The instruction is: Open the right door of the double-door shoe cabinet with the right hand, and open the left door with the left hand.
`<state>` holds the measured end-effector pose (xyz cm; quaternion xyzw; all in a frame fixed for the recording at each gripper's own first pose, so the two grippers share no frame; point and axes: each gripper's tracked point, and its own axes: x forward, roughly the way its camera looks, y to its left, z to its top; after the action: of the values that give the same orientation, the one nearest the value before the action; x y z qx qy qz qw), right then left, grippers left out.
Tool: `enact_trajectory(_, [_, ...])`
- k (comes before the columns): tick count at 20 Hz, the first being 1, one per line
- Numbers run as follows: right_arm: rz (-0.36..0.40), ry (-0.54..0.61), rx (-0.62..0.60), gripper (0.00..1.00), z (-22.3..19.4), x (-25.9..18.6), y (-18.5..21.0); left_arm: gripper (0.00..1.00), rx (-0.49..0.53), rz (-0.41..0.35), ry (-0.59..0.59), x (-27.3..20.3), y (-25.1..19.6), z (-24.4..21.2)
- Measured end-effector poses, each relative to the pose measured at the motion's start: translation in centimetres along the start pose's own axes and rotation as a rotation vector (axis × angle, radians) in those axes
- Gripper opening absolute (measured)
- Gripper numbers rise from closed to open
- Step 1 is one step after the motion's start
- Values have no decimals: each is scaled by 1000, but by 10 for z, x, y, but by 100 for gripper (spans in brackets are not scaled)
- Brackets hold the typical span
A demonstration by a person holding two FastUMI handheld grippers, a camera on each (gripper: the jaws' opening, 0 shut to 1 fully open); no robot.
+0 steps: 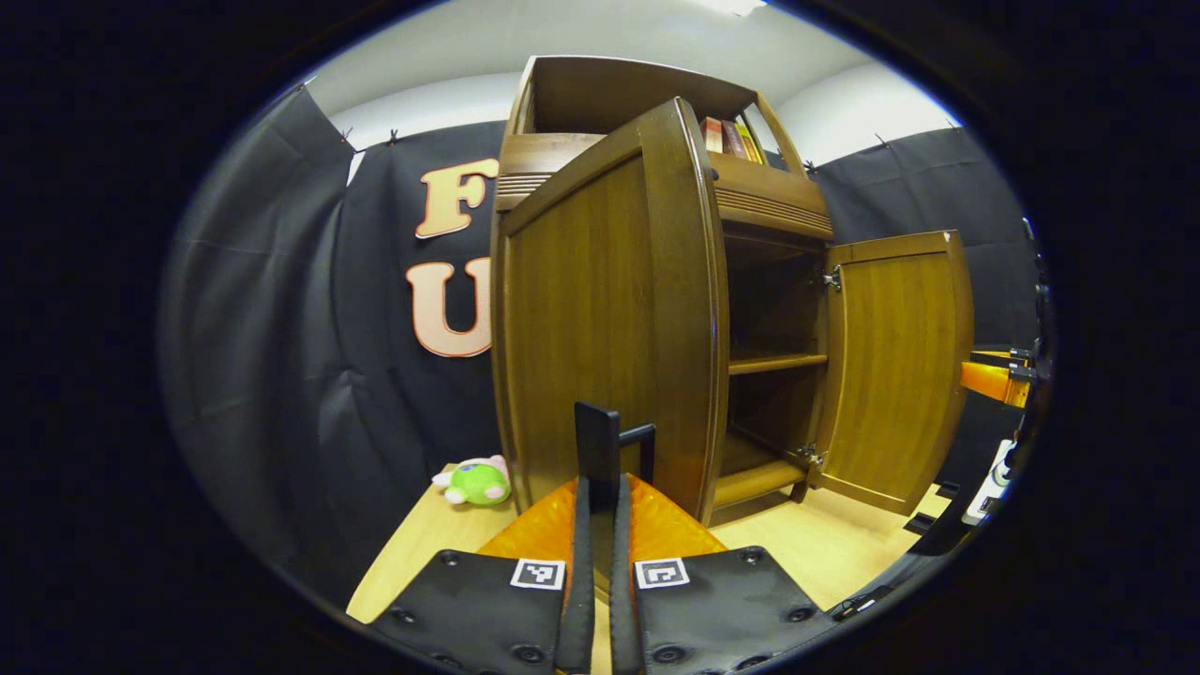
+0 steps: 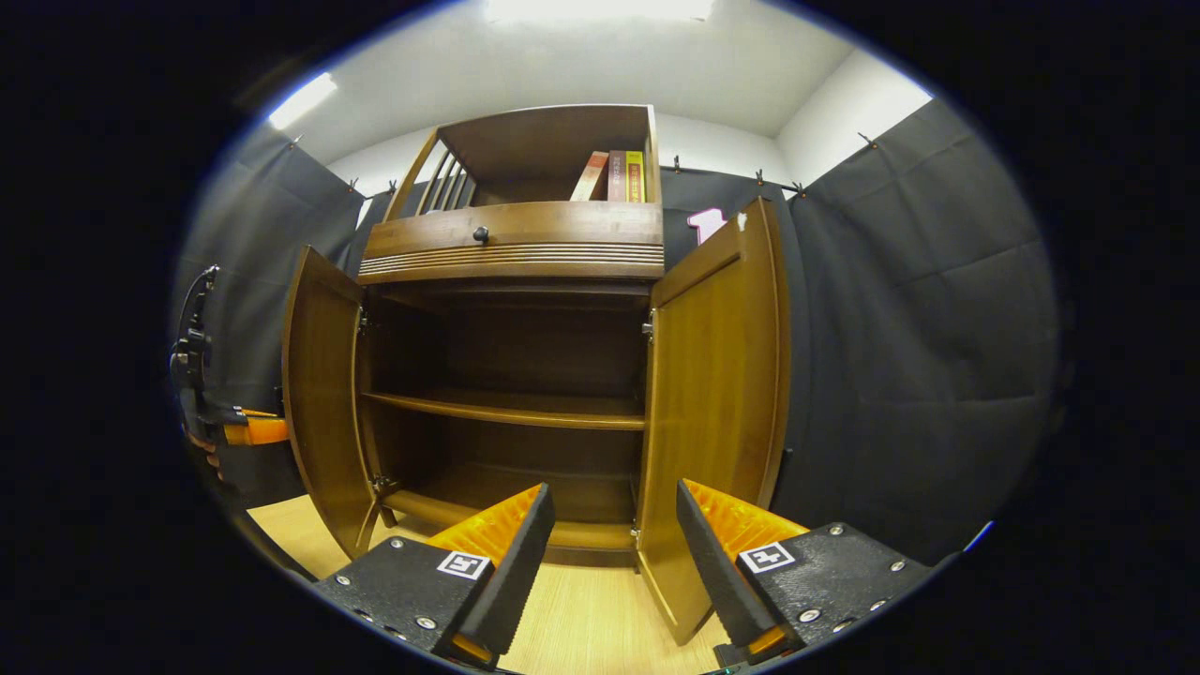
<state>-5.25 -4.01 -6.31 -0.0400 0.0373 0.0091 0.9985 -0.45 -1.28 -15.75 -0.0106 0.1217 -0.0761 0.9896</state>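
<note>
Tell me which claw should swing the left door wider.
Left. The left claw is shut on the handle of the left door. The right claw hangs open, touching nothing, and the right door is already wide.

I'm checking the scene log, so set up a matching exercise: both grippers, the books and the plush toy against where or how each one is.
Things:
1. left gripper
2. right gripper
3. books
4. plush toy

States or places:
A. open, holding nothing
B. on the floor beside the cabinet
C. shut on the left door's handle
D. in the cabinet's open top shelf

Pairs: 1-C, 2-A, 3-D, 4-B
</note>
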Motion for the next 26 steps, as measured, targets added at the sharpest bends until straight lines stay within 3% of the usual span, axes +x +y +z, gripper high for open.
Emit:
enact_trajectory(3, [27,0,6,93,-2,4,13,13,-13,38,5,-15,23,11])
enact_trajectory(4, [34,1,7,82,-2,5,16,13,-12,50,4,-18,32,12])
enact_trajectory(9, [55,10,-5,82,-5,10,30,13,5,114,4,-24,62,13])
enact_trajectory(26, [78,24,26,82,-5,23,47,9,-23,221,-3,-43,119,21])
